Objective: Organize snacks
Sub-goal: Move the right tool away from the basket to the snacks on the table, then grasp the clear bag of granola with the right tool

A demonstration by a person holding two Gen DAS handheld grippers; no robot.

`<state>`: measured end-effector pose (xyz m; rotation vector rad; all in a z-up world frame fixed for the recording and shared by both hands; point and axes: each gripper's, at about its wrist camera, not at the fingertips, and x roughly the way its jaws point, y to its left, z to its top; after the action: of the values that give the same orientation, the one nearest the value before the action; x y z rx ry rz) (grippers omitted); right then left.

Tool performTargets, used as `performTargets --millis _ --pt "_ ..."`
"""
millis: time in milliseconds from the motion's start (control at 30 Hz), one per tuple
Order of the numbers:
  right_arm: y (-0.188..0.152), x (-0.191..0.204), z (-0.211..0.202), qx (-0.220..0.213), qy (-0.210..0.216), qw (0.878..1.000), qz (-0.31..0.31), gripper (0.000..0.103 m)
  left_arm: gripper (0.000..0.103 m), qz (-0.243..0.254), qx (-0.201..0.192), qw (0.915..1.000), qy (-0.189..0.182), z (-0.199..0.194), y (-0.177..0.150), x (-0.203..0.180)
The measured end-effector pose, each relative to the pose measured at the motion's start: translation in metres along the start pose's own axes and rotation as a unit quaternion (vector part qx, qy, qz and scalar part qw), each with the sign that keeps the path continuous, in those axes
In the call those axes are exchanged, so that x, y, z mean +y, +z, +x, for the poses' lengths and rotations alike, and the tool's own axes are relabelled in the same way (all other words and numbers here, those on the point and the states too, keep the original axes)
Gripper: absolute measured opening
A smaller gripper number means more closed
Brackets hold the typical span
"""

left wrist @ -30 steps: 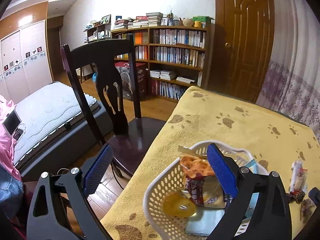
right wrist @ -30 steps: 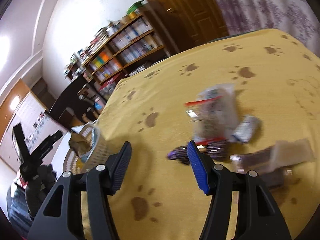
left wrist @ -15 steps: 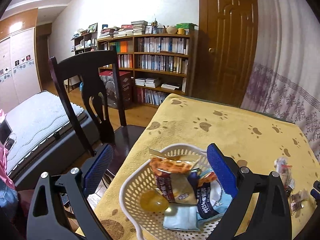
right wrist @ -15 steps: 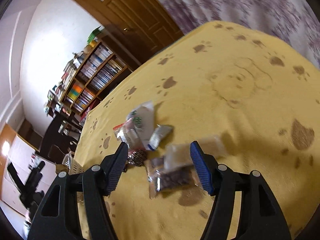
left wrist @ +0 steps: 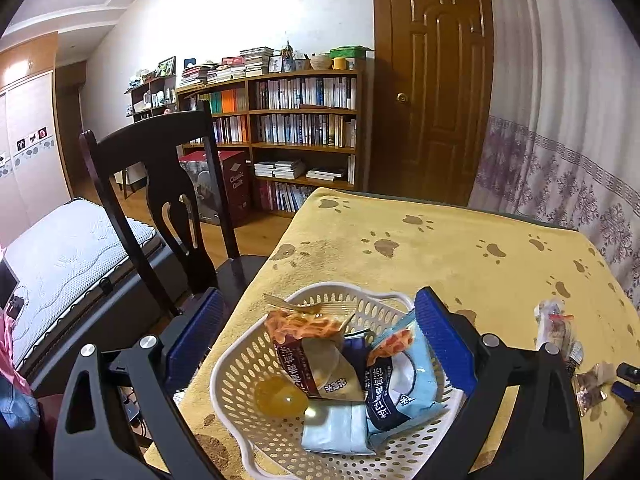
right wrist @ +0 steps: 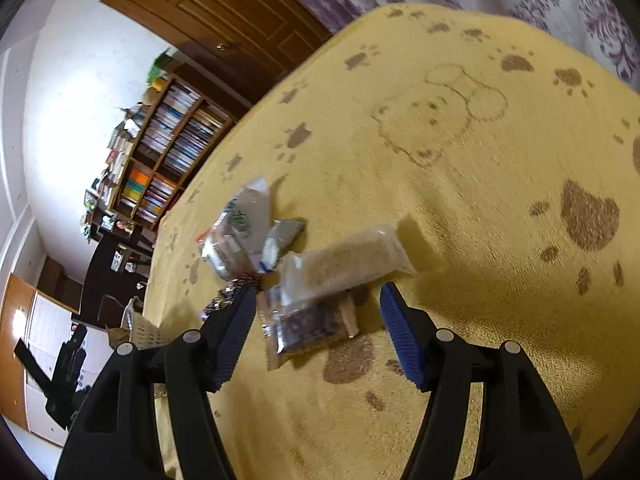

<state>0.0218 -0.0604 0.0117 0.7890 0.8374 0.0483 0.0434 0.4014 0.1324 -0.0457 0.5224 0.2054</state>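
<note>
Right tongs have swung in over the loose packets; left tongs have drawn back above the basket.

The right gripper (right wrist: pixel 316 334) now hangs wide open and empty, its blue pads either side of a dark clear-wrapped packet (right wrist: pixel 310 326) with a pale crumb packet (right wrist: pixel 348 264) lying partly across it. The left gripper (left wrist: pixel 316 340) is equally wide open and holds nothing, above the white basket (left wrist: pixel 236 364) where several snacks already sit, among them a light-blue bag (left wrist: pixel 400 380) and an orange-topped bag (left wrist: pixel 308 340). More loose packets (right wrist: pixel 244 236) lie just beyond on the yellow paw-print cloth (right wrist: pixel 460 200). The risk, as I judge it: closing on two overlapped slippery wrappers may pinch only the upper one, or drag both and drop one short of the basket; the soft cloth could also bunch under the pads.
</note>
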Motion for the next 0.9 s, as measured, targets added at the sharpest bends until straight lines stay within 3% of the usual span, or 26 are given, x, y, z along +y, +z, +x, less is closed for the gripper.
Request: performTargets --millis 333,600,667,733,900 --pt "0.031 0.008 0.033 0.006 -0.039 0.999 -0.002 0.067 0.097 0.017 0.001 0.9998 -0.007 -0.002 -0.004 -0.013" --pt "0.033 0.037 0.050 -0.009 -0.116 0.989 -0.096 0.066 0.097 0.028 -0.004 0.9995 -0.013 -0.005 -0.002 -0.020" --pt "0.028 0.039 0.050 -0.013 -0.131 0.984 -0.123 0.062 0.097 0.029 -0.006 0.9994 -0.015 -0.007 -0.002 -0.021" --pt "0.023 0.038 0.047 -0.019 -0.148 0.978 -0.145 0.051 0.097 0.030 -0.008 0.9994 -0.017 -0.009 -0.004 -0.023" --pt "0.021 0.031 0.041 -0.027 -0.161 0.972 -0.170 0.033 0.097 0.041 -0.011 0.9988 -0.023 -0.015 -0.007 -0.033"
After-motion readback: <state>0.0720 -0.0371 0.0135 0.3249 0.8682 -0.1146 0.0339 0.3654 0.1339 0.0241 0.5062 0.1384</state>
